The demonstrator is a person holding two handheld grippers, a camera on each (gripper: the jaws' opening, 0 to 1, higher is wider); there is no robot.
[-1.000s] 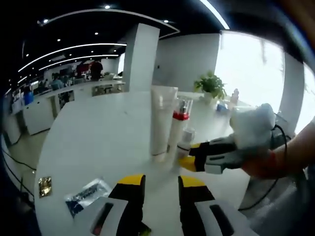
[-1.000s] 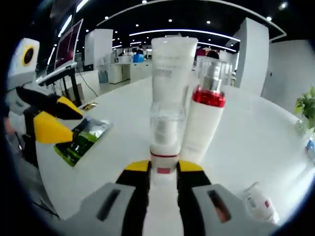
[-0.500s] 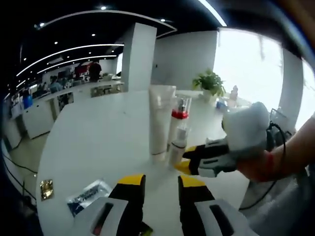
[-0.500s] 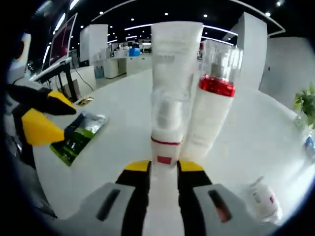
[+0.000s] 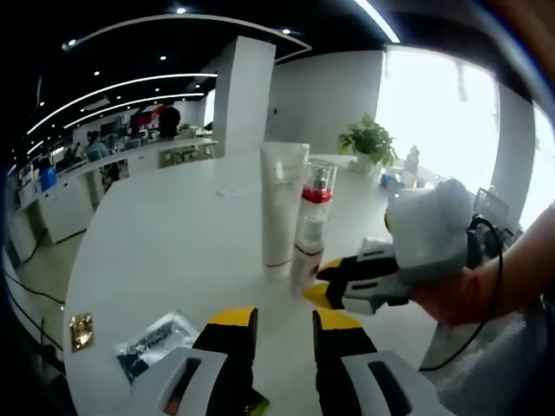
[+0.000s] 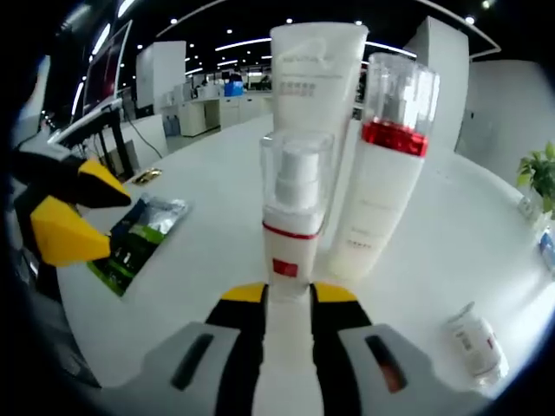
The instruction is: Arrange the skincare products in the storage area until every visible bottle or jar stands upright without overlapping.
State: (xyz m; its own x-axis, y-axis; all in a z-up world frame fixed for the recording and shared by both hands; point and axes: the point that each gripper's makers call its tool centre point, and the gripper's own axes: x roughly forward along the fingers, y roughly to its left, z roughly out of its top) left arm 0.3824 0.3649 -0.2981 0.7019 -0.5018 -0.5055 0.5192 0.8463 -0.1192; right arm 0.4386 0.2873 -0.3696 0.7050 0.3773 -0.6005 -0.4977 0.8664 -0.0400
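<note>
- Step in hand, by judgement: placing of a small white pump bottle with a clear cap and a thin red band (image 6: 293,227), gripped upright at its lower body between the clenched yellow-tipped jaws of the right gripper (image 6: 286,299).
- Location of that bottle: on or just above the round white table (image 5: 165,251), directly in front of a tall white squeeze tube standing on its cap (image 6: 316,113) and just beside a white bottle with a red collar and clear cap (image 6: 386,165); contact between its base and the tabletop hidden by the jaws, so cannot tell.
- In the left gripper view, same cluster seen from the side: tube (image 5: 282,204), red-collared bottle (image 5: 314,212), small bottle (image 5: 301,260) at their foot, with the right gripper (image 5: 323,282) reaching in from the right, held by a person's hand.
- Left gripper (image 5: 273,321): jaws parted, nothing between them, hanging over the near table edge beside a dark green foil sachet (image 5: 154,342).
- Lying on its side, well apart from the cluster: a small white bottle with a red-marked label (image 6: 475,340); apparently not yet stood up.
- Next move, by judgement: bottle down flat on the table, near the two tall ones without leaning on them, then jaws eased apart and withdrawn straight back to avoid tipping it.
- After that, probably the lying bottle.
</note>
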